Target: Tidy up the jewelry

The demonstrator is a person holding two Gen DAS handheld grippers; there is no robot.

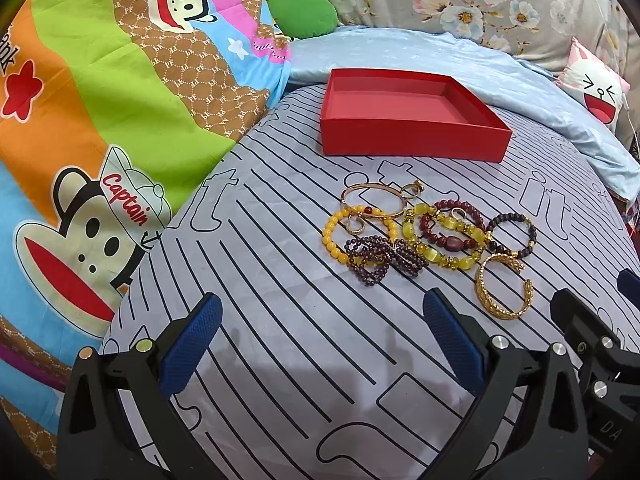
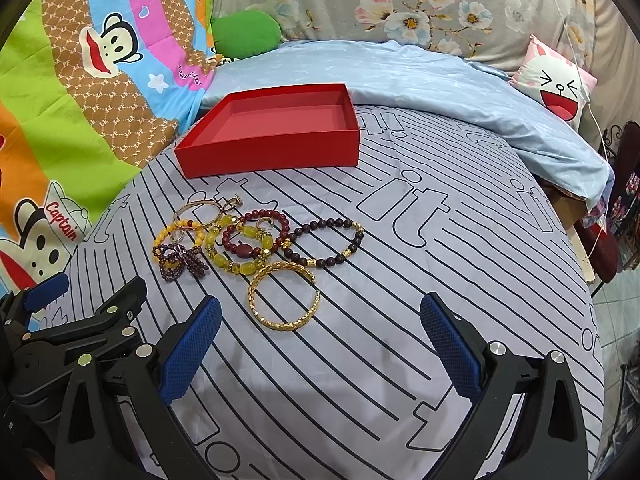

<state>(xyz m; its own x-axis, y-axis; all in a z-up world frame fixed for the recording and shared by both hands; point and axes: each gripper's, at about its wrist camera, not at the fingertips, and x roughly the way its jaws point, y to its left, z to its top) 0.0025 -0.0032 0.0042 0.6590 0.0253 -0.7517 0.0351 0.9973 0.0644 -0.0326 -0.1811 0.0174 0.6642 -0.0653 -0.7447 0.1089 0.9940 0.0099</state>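
The red box (image 1: pixel 412 120) sits open on the grey striped bedsheet (image 1: pixel 280 320), nothing inside it. Just in front of the box lies the jewelry in a loose cluster: a thin gold bangle (image 1: pixel 374 198) nearest the box, a yellow bead bracelet (image 1: pixel 332 236) overlapping it, a coiled dark-purple bead strand (image 1: pixel 380 258) in front of that, a chunky yellow and gold bracelet (image 1: pixel 440 240) crossed by a dark red bead bracelet (image 1: pixel 444 224), a dark bead bracelet with gold spacers (image 2: pixel 328 242) off to the side, and an open gold cuff (image 2: pixel 284 298) farthest from the box. The left gripper (image 1: pixel 320 344) hovers over bare sheet in front of the cluster, released, fingers spread wide. The right gripper (image 2: pixel 320 344) hangs beside it, likewise spread and empty, the gold cuff just beyond its fingertips
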